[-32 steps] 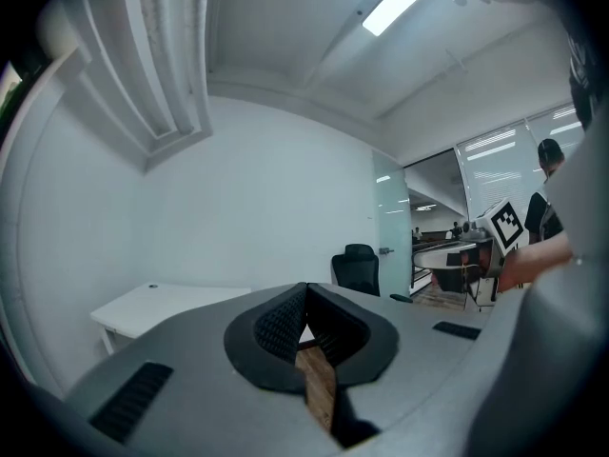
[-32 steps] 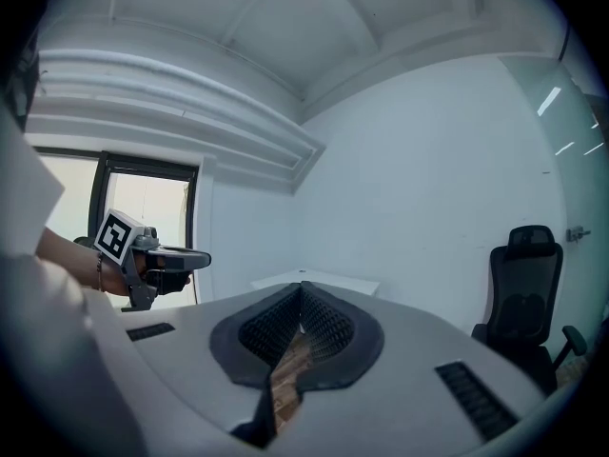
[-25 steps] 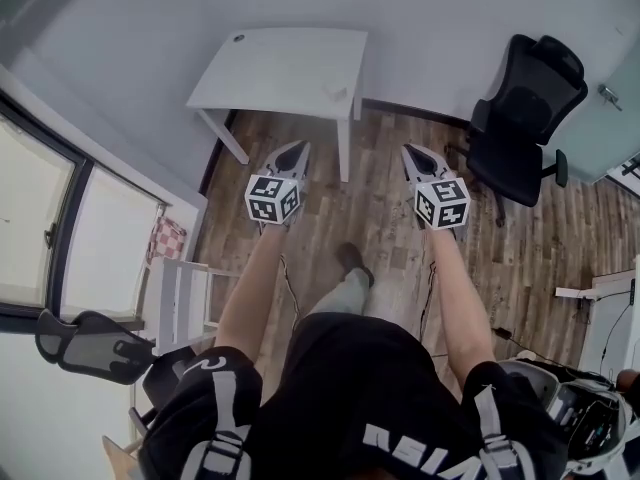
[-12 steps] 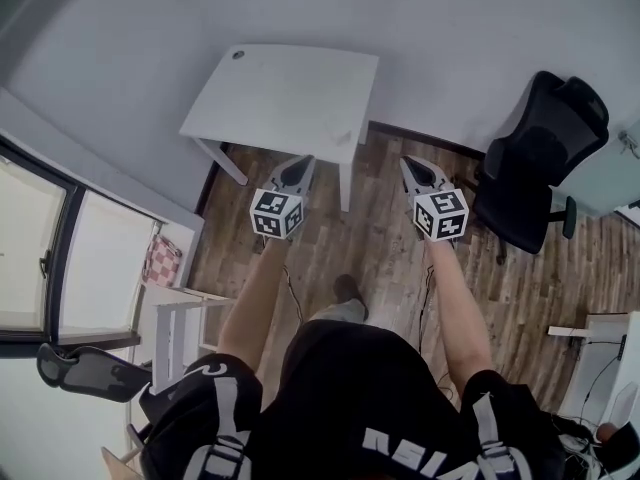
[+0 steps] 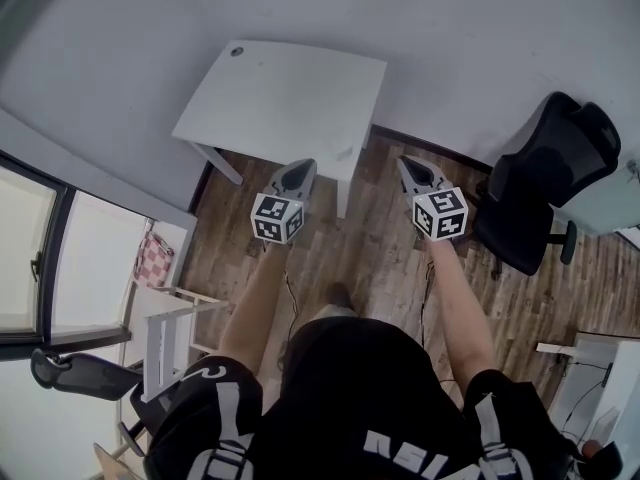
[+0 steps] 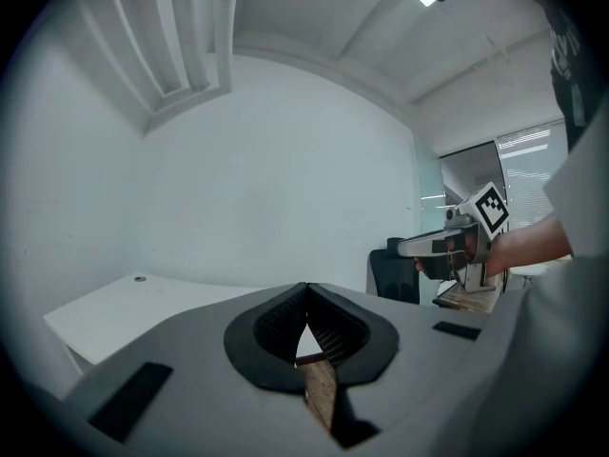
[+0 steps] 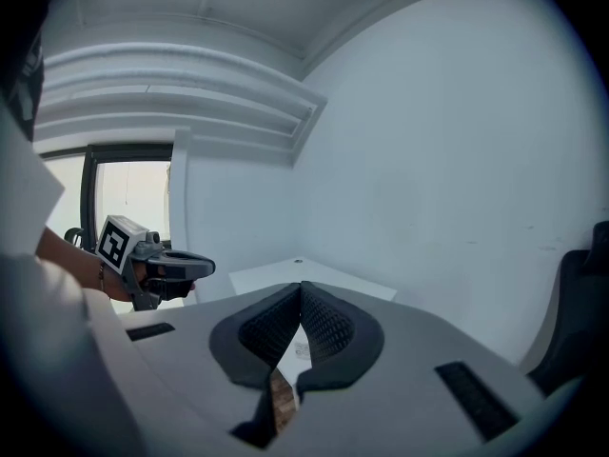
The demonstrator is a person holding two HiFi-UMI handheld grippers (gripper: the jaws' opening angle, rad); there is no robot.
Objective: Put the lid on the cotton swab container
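Note:
A white table (image 5: 280, 98) stands against the wall ahead of me. Near its front right corner lies a small pale thing (image 5: 346, 154), too small to tell what it is; the same spot shows through the right gripper's jaws as a small pale thing (image 7: 299, 350). My left gripper (image 5: 303, 165) is held just short of the table's front edge, shut and empty. My right gripper (image 5: 405, 162) is level with it over the wooden floor, to the right of the table, also shut with nothing in it. In each gripper view the jaws meet at the tips, at the left gripper (image 6: 306, 288) and the right gripper (image 7: 301, 286).
A black office chair (image 5: 545, 188) stands right of the table by the wall. A window (image 5: 30, 258) and a low white rack (image 5: 165, 318) are on the left, with another dark chair (image 5: 75, 373) below them. A wooden floor (image 5: 380, 248) lies underfoot.
The person has stepped toward the table, which now sits closer under the grippers. Both grippers have travelled forward together and stayed shut. The black chair has slid toward the right edge.

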